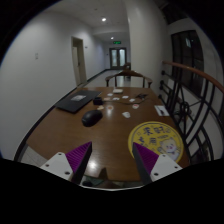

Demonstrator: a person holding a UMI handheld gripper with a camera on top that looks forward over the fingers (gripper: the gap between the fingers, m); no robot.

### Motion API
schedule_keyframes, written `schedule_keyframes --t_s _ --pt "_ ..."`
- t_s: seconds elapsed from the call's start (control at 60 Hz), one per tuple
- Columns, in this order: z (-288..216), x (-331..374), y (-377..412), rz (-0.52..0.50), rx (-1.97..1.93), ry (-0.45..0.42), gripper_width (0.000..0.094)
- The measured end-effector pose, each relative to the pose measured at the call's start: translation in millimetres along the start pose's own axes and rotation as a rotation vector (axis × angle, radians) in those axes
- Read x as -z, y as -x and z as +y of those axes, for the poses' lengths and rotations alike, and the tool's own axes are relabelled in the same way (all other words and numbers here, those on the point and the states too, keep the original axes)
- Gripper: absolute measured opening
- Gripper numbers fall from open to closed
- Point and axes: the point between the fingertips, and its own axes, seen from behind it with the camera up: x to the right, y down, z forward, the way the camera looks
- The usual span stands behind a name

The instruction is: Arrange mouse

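A dark mouse [92, 117] lies on the brown wooden table [100, 140], well beyond my fingers and a little left of them. My gripper [112, 165] is open and empty over the near part of the table, with bare wood between the purple pads [78, 157]. A round yellow mat with a cartoon figure [160, 140] lies just ahead of the right finger.
A closed dark laptop [76, 99] lies at the far left of the table. Several white cards and small items [125, 97] are scattered across the far part, with a white box [161, 110] at the right. A corridor with doors lies beyond.
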Motion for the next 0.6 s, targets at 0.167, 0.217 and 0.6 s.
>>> schedule_keyframes --t_s 0.167,0.217,0.6 --pt "8 -9 40 -0.108 0.086 0.054 0.0834" --pt "10 0 37 -0.137 0.110 0.064 0.0835" --pt "-10 -51 -28 -0.140 0.113 0.137 0.0833"
